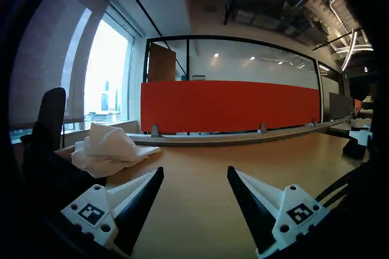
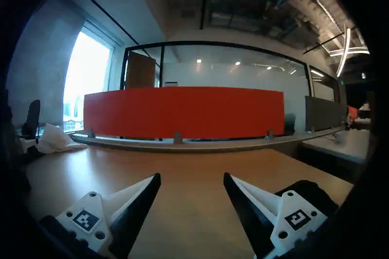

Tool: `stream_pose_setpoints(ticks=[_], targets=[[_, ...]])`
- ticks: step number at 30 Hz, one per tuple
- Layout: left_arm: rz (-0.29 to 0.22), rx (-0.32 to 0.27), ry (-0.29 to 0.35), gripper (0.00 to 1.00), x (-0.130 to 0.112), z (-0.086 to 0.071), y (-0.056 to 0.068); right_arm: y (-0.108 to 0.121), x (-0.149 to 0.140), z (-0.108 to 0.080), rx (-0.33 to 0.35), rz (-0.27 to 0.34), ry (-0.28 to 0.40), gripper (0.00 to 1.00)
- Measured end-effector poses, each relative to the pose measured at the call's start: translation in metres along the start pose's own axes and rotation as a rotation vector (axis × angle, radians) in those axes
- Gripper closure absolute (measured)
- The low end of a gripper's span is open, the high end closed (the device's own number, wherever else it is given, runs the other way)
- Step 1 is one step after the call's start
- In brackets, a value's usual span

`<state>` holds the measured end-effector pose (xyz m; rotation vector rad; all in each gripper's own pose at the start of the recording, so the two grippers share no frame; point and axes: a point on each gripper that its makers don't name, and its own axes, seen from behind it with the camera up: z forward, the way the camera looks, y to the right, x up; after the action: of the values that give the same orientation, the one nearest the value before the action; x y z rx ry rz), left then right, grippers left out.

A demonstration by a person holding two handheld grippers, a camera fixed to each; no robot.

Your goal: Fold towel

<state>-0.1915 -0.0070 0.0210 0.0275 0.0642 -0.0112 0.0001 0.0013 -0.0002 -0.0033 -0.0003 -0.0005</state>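
Note:
A white towel [image 1: 108, 149] lies crumpled in a heap on the wooden table [image 1: 209, 171], left of centre in the left gripper view and some way ahead of my left gripper [image 1: 195, 170]. That gripper is open and holds nothing. In the right gripper view the same towel [image 2: 56, 139] sits small at the far left of the table [image 2: 194, 176]. My right gripper [image 2: 192, 176] is open too, low over bare wood, far from the towel.
A red divider panel [image 1: 228, 106] runs along the table's far edge. A dark chair [image 1: 48, 118] stands at the left by the window. The other gripper [image 1: 357, 145] rests at the right table edge. Another desk [image 2: 340, 145] lies to the right.

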Motion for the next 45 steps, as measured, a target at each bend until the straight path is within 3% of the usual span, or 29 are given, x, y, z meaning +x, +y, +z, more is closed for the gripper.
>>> stream_pose_setpoints(ticks=[45], targets=[[0.000, 0.000, -0.002, 0.03, 0.0057, -0.0013, -0.0004, 0.0002, 0.0007, 0.0004, 0.000, 0.000, 0.000, 0.00]])
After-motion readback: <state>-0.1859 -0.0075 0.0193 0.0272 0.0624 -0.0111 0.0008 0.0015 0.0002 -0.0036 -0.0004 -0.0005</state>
